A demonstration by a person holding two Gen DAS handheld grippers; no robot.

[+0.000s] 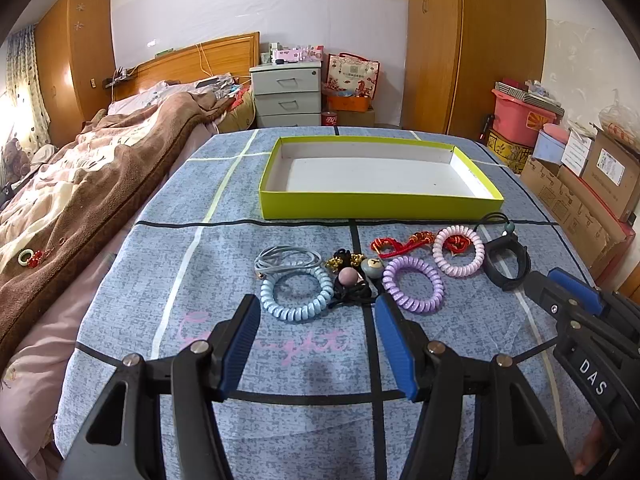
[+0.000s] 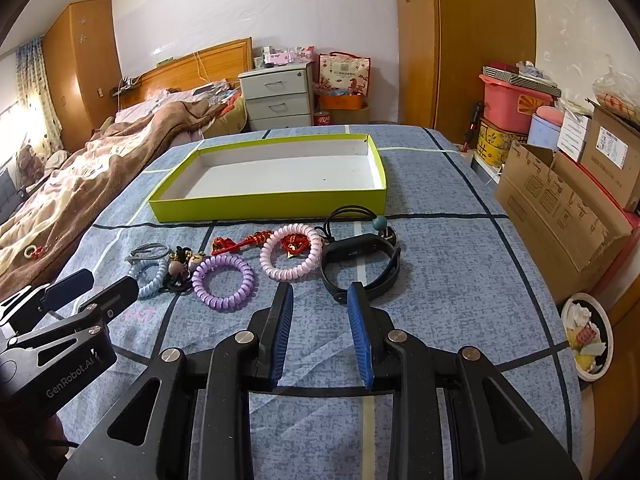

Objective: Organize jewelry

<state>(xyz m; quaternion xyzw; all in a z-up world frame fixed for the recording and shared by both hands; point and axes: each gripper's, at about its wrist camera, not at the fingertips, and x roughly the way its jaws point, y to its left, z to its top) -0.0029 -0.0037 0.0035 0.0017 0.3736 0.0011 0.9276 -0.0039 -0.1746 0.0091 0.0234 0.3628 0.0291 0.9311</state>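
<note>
Coil bands: light, springy, slippery; pinch across one rim. Blue coil band (image 1: 297, 295) lies on the bed before the empty green tray (image 1: 380, 202). Left tool (image 1: 316, 332) wide open, empty; right tool (image 2: 320, 312) half open, empty.

White capitals reading "DAS" stood on the black body of the right gripper (image 1: 576, 296), seen from the left wrist view to the right of the left gripper's fingers (image 1: 394, 336). "GenRobot.AI" ran in pale letters along the black body of the left gripper (image 2: 92, 286), seen from the right wrist view to the left of the right gripper's fingers (image 2: 360, 344). Faint pink script was printed on the blue bed cover (image 1: 280, 342) between the left gripper's fingers; it could not be read. Labels on the cardboard boxes (image 2: 560, 204) far right were too small to read.
</note>
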